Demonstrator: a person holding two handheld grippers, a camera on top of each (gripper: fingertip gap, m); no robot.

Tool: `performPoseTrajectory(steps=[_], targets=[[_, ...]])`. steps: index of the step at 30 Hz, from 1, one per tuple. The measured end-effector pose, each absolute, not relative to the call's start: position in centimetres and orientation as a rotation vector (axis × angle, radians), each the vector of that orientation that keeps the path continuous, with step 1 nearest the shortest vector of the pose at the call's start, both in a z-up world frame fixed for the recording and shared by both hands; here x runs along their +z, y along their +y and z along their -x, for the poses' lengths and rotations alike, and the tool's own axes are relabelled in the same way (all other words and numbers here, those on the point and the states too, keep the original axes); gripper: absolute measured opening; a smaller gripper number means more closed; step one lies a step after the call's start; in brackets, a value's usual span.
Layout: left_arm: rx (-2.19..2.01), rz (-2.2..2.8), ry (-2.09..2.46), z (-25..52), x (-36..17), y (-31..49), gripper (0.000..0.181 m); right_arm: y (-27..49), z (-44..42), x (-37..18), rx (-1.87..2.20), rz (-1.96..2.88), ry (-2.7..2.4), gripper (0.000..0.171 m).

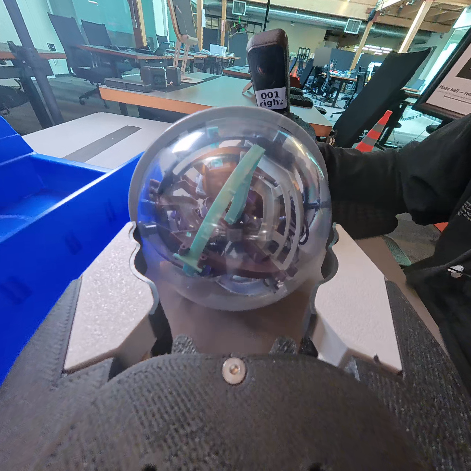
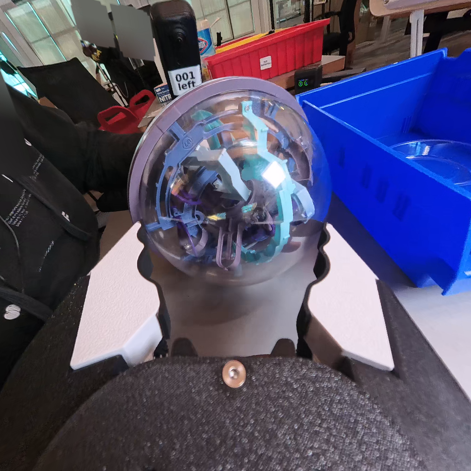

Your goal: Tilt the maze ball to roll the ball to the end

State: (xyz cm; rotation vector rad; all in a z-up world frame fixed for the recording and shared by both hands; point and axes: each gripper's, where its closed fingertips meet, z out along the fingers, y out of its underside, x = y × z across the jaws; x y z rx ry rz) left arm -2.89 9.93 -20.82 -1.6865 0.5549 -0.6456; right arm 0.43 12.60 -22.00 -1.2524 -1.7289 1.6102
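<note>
The maze ball (image 1: 229,211) is a clear sphere with a grey seam ring and teal, brown, blue and white tracks inside. It sits between the wide-spread white fingers of my left gripper (image 1: 233,229), which touch its two sides. My right gripper (image 2: 233,229) holds the same ball (image 2: 224,183) from the opposite side, its fingers against both sides too. The ball is off the table. A small silvery ball (image 2: 187,246) seems to lie low on the left inside. The right gripper's camera (image 1: 269,68) shows behind the ball, and the left gripper's camera (image 2: 175,38) shows in the right wrist view.
A blue bin (image 1: 51,204) stands close beside the ball, with a clear dish (image 2: 433,163) inside it. A person's black sleeve (image 1: 382,183) is on the other side. A red bin (image 2: 267,56), an orange cone (image 1: 377,132) and desks lie farther off.
</note>
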Motion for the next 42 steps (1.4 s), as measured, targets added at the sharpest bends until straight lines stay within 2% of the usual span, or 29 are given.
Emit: performPoseTrajectory(steps=[29, 37, 42], targets=[[-0.457, 1.731, 0.691, 2.7, -21.7, 7.0, 0.138, 10.3, -0.8, -21.4, 1.549, 1.106, -1.795, 0.128], [-0.585, 1.694, 0.67, 3.1, -20.6, 5.9, 0.134, 9.8, -0.8, -21.4, 1.547, 1.087, -1.812, 0.128], [-0.582, 1.688, 0.66, 2.8, -20.3, 6.6, 0.138, 9.6, -0.6, -21.4, 1.563, 1.08, -1.809, 0.127]])
